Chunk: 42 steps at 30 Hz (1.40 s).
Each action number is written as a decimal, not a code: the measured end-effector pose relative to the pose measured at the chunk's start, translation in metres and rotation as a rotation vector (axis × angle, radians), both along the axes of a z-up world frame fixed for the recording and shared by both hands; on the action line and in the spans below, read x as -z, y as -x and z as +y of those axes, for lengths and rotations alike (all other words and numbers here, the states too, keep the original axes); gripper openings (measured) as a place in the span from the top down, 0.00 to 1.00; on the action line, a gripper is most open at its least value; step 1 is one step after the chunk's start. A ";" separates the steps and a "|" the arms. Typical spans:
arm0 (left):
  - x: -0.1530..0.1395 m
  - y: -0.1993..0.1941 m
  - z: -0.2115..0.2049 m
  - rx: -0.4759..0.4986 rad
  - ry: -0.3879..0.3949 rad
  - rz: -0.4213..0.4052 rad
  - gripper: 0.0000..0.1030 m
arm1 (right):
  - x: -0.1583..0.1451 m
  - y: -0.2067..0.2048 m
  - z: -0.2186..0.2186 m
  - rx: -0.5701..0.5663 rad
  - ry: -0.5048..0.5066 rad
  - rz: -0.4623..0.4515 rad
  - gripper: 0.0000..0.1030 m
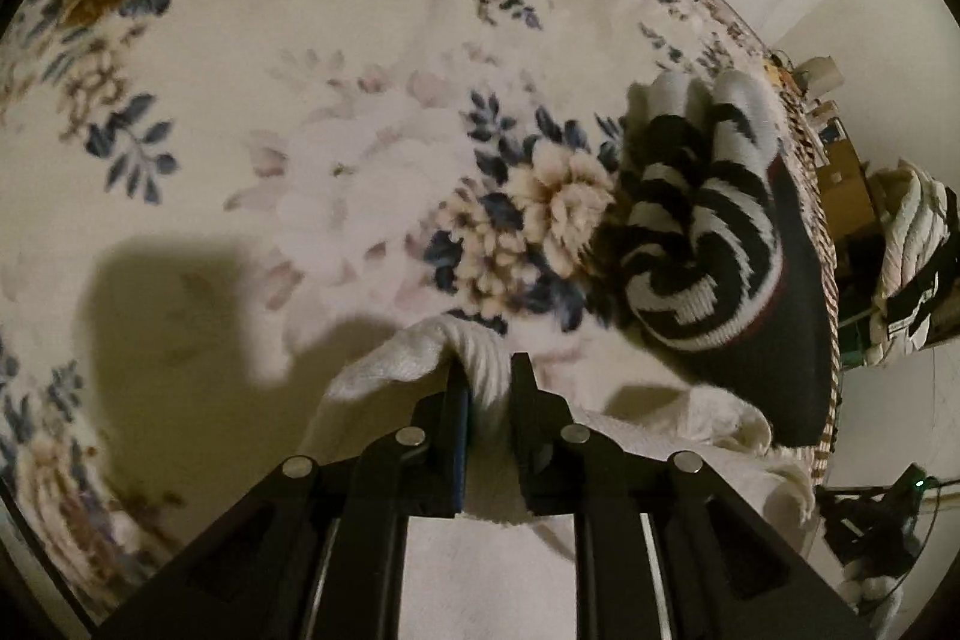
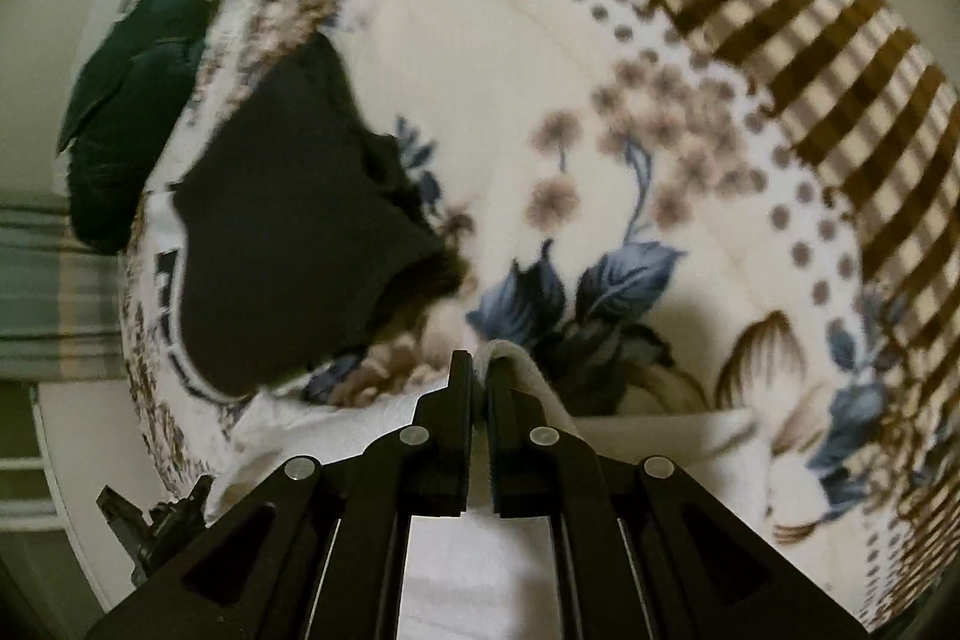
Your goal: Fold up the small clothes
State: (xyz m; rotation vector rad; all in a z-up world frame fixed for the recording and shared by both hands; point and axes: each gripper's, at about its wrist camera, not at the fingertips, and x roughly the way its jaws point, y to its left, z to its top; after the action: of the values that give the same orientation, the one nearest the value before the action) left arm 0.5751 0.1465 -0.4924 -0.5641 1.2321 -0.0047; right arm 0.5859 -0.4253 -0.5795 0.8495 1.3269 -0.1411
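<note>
White cloth (image 1: 480, 370) pinched in both jaws; striped socks (image 1: 702, 232) only in left view.

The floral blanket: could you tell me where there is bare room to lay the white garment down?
The floral blanket lies bare left of the striped socks and ahead of the white garment. The right edge is crowded: socks atop a black garment.
</note>
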 end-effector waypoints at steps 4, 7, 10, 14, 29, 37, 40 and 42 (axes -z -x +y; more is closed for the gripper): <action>-0.007 -0.001 0.012 -0.042 -0.007 -0.020 0.28 | 0.006 0.001 0.000 0.002 -0.022 -0.029 0.35; -0.027 0.012 0.029 -0.075 -0.016 -0.071 0.14 | -0.014 0.019 0.001 -0.006 0.019 -0.094 0.07; -0.045 0.047 0.040 -0.081 -0.061 -0.105 0.14 | -0.037 0.054 0.002 -0.007 0.080 -0.117 0.07; -0.044 0.122 0.047 -0.114 -0.094 -0.051 0.14 | -0.041 0.122 -0.002 0.063 0.064 -0.084 0.07; 0.069 0.200 0.016 -0.463 0.216 0.112 0.25 | 0.078 0.223 0.006 0.308 -0.279 -0.096 0.38; 0.018 0.211 0.015 -0.429 0.116 -0.038 0.83 | 0.062 0.224 0.012 0.344 -0.274 -0.116 0.83; -0.010 0.231 0.016 -0.368 0.100 -0.062 0.84 | 0.041 0.242 0.009 0.321 -0.285 -0.109 0.85; -0.025 0.252 0.017 -0.346 0.091 -0.050 0.84 | 0.024 0.264 0.009 0.277 -0.262 -0.093 0.85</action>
State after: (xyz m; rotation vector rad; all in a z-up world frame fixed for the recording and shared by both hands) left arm 0.3232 0.1637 -0.4669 -0.8466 1.0773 0.2162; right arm 0.3222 -0.4160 -0.6035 1.2479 1.1506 -0.1447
